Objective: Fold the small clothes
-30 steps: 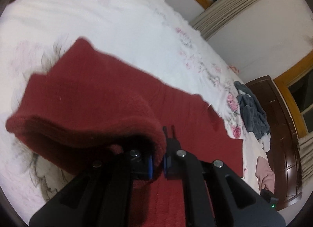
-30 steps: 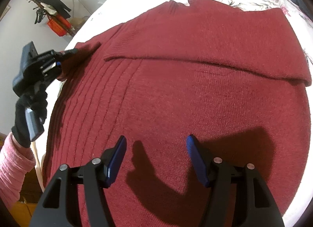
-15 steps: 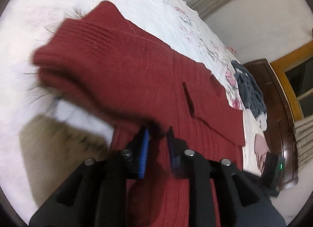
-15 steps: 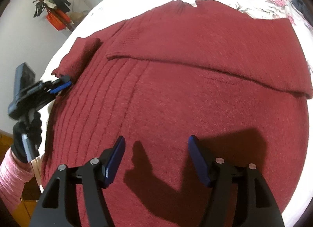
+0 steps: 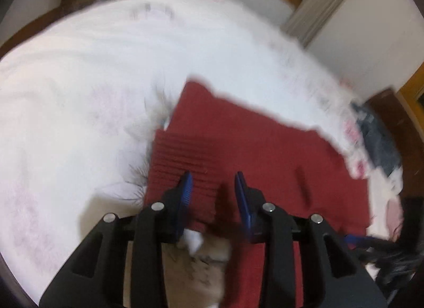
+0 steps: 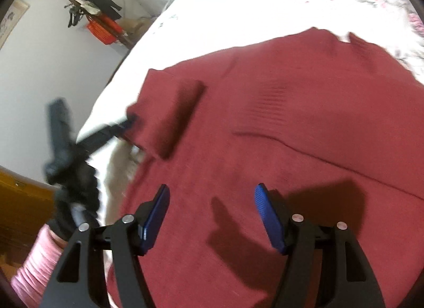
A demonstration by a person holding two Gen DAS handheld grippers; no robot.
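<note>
Parted left tongs (image 5: 213,188) over red sweater (image 5: 265,148)

left claw (image 5: 213,188) now open, red sweater (image 6: 291,148) sleeve (image 6: 169,111) released, lying folded on body

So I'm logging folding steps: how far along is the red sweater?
Done: one sleeve lies folded onto the red sweater. In hand: nothing, left gripper open just by the cuff, right gripper open above the body. Left: the body is unfolded on the bed.
</note>
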